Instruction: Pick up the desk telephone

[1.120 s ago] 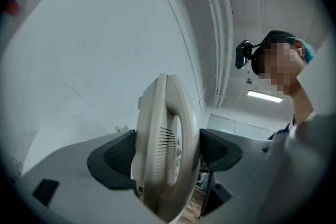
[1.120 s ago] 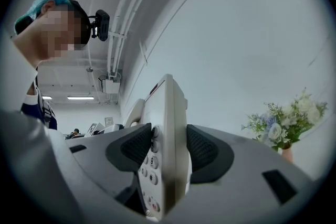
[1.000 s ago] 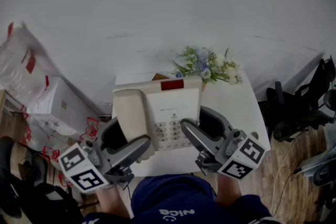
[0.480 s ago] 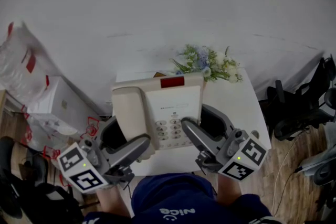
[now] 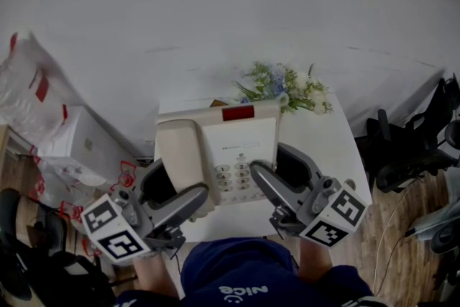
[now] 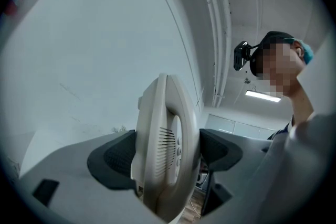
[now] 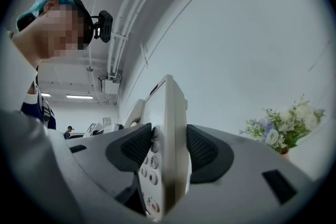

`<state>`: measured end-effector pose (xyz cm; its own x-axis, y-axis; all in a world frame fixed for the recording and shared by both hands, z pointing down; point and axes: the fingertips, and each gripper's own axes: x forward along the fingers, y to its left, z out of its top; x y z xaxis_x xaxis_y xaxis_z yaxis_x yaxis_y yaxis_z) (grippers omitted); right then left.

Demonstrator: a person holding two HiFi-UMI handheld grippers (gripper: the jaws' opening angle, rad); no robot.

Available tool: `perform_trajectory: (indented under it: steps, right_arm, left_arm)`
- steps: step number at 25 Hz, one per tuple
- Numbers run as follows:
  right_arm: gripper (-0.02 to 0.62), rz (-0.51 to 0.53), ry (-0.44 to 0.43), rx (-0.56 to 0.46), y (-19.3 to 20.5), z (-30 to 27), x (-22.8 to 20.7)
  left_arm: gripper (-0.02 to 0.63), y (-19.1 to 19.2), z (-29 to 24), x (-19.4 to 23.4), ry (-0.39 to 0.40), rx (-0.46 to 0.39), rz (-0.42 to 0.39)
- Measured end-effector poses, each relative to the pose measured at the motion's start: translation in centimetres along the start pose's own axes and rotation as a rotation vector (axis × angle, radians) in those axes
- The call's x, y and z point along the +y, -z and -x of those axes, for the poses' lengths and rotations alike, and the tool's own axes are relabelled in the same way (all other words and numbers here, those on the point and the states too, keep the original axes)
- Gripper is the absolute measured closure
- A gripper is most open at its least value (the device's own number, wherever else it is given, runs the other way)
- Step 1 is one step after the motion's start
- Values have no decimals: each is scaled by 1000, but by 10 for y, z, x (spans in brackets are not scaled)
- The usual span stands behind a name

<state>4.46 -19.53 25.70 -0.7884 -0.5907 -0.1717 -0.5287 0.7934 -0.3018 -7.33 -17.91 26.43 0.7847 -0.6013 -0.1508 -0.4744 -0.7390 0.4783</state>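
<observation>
The cream desk telephone [image 5: 215, 147], with its handset on the left and a red strip at its far end, is held face up above the small white table [image 5: 323, 147]. My left gripper [image 5: 176, 187] is shut on the telephone's handset side. In the left gripper view both dark pads [image 6: 113, 157] press the telephone body [image 6: 167, 149] edge-on. My right gripper [image 5: 272, 163] is shut on the keypad side. In the right gripper view its pads [image 7: 202, 149] clamp the telephone edge [image 7: 168, 128] beside the number keys.
A bunch of pale flowers [image 5: 284, 90] lies at the table's far edge, just beyond the telephone. A white box and plastic bags [image 5: 72, 140] stand to the left. Dark chairs [image 5: 410, 147] stand on the wooden floor to the right. A wall rises behind the table.
</observation>
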Motion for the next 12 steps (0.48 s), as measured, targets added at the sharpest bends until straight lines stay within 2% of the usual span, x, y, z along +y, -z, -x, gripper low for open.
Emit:
perform_trajectory:
  steps: [12]
  right_arm:
    - [368,-23,-3,11,8,-1,-4]
  left_arm:
    - [221,7,2,5,-17,5,16]
